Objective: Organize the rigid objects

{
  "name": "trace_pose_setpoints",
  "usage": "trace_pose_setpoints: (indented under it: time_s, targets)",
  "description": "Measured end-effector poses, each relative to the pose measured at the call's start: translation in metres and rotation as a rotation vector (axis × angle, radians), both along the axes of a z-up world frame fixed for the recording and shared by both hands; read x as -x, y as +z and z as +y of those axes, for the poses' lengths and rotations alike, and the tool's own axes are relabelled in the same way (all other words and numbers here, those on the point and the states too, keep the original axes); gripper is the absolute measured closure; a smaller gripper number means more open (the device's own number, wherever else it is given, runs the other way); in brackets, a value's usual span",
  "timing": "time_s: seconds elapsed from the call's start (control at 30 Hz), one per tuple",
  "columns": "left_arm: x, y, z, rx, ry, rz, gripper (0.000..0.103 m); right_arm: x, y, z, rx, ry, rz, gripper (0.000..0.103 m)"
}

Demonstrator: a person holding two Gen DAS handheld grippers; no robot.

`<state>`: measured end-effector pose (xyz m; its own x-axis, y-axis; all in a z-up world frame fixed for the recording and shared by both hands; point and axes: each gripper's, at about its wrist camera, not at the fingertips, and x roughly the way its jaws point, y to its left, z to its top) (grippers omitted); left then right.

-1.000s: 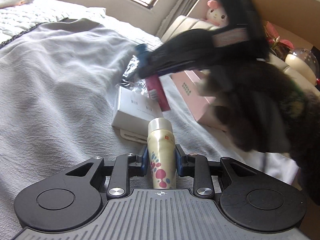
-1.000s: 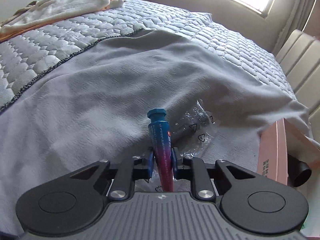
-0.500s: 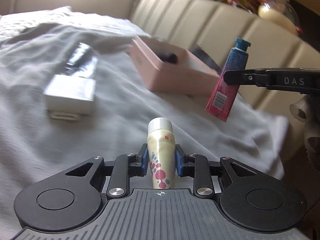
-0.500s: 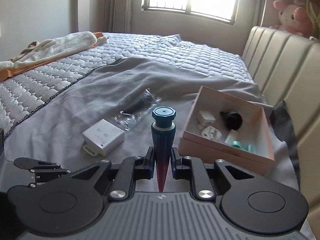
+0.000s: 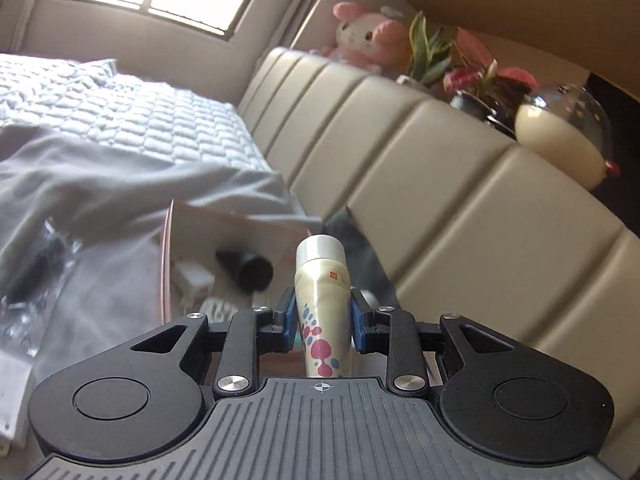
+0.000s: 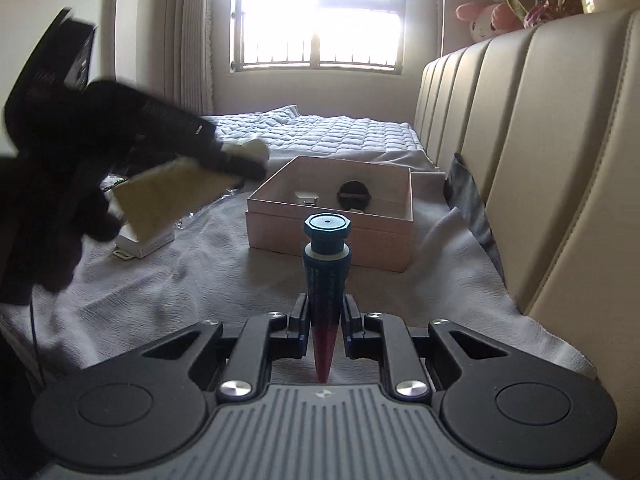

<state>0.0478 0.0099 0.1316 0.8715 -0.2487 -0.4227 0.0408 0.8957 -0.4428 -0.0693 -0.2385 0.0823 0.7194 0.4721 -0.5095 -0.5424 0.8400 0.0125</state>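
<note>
My left gripper [image 5: 322,312] is shut on a cream tube with pink and blue dots and a silver cap [image 5: 322,300], held just above the open pink box [image 5: 165,264]. The box holds a black round piece [image 5: 252,270] and white plugs [image 5: 194,280]. My right gripper [image 6: 325,318] is shut on a blue-capped tube fading to red [image 6: 326,276], held over the grey blanket a short way in front of the pink box [image 6: 328,236]. The left gripper with the cream tube [image 6: 188,188] shows blurred at the left of the right wrist view.
A white box [image 6: 146,242] and a clear plastic bag with a dark item [image 5: 36,276] lie on the grey blanket [image 6: 180,292] left of the pink box. A padded beige headboard [image 5: 440,184] rises on the right, with a plush toy [image 5: 368,36], plants and a globe lamp [image 5: 560,132] on top.
Both grippers have swung toward the pink box, each holding its tube. The left one now hovers over the box's interior; the right one has dropped lower and faces the box's front wall.
</note>
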Motion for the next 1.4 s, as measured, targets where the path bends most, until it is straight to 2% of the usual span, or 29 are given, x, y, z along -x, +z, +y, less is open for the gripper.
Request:
trace_pose_setpoints:
  time_s: [0.17, 0.27, 0.37, 0.4, 0.47, 0.53, 0.63, 0.7, 0.87, 1.03, 1.1, 1.27, 1.33, 1.4]
  targets:
    - [-0.081, -0.016, -0.015, 0.055, 0.109, 0.025, 0.073, -0.007, -0.001, -0.015, -0.038, -0.035, 0.039, 0.087]
    - [-0.116, -0.036, -0.02, 0.096, 0.105, 0.046, 0.073, -0.007, 0.002, -0.018, -0.027, -0.045, 0.026, 0.087]
    - [-0.138, -0.051, -0.027, -0.01, 0.114, 0.11, 0.072, -0.005, 0.002, -0.013, 0.019, -0.049, -0.004, 0.087]
    - [-0.135, -0.053, -0.027, -0.041, 0.139, 0.099, 0.072, -0.005, 0.001, -0.013, 0.028, -0.052, -0.012, 0.087]
    - [-0.127, -0.054, -0.022, -0.038, 0.153, 0.08, 0.072, -0.008, 0.001, -0.014, 0.027, -0.059, -0.013, 0.087]
    - [-0.116, -0.051, -0.012, -0.015, 0.128, 0.076, 0.072, -0.015, 0.001, -0.015, 0.013, -0.063, 0.002, 0.087]
    - [-0.095, -0.045, -0.003, -0.041, 0.108, 0.051, 0.072, -0.031, 0.001, -0.015, -0.011, -0.074, 0.034, 0.087]
    - [-0.08, -0.045, 0.003, -0.057, 0.094, 0.068, 0.072, -0.04, 0.002, -0.014, -0.023, -0.08, 0.049, 0.087]
    - [-0.025, -0.059, 0.025, 0.025, 0.013, 0.132, 0.072, -0.068, 0.012, -0.003, -0.049, -0.109, 0.092, 0.087]
    - [0.028, -0.064, 0.038, -0.053, -0.023, 0.133, 0.072, -0.1, 0.045, 0.013, -0.054, -0.159, 0.056, 0.087]
    - [0.043, -0.065, 0.044, -0.057, -0.027, 0.126, 0.072, -0.116, 0.062, 0.022, -0.056, -0.183, 0.03, 0.087]
    - [0.07, -0.064, 0.06, -0.088, -0.057, 0.075, 0.072, -0.165, 0.089, 0.055, 0.02, -0.271, -0.064, 0.087]
    - [0.078, -0.066, 0.069, -0.101, -0.047, 0.064, 0.072, -0.187, 0.088, 0.07, 0.062, -0.297, -0.06, 0.087]
    - [0.085, -0.07, 0.084, -0.077, -0.033, 0.065, 0.072, -0.204, 0.082, 0.08, 0.095, -0.308, -0.036, 0.087]
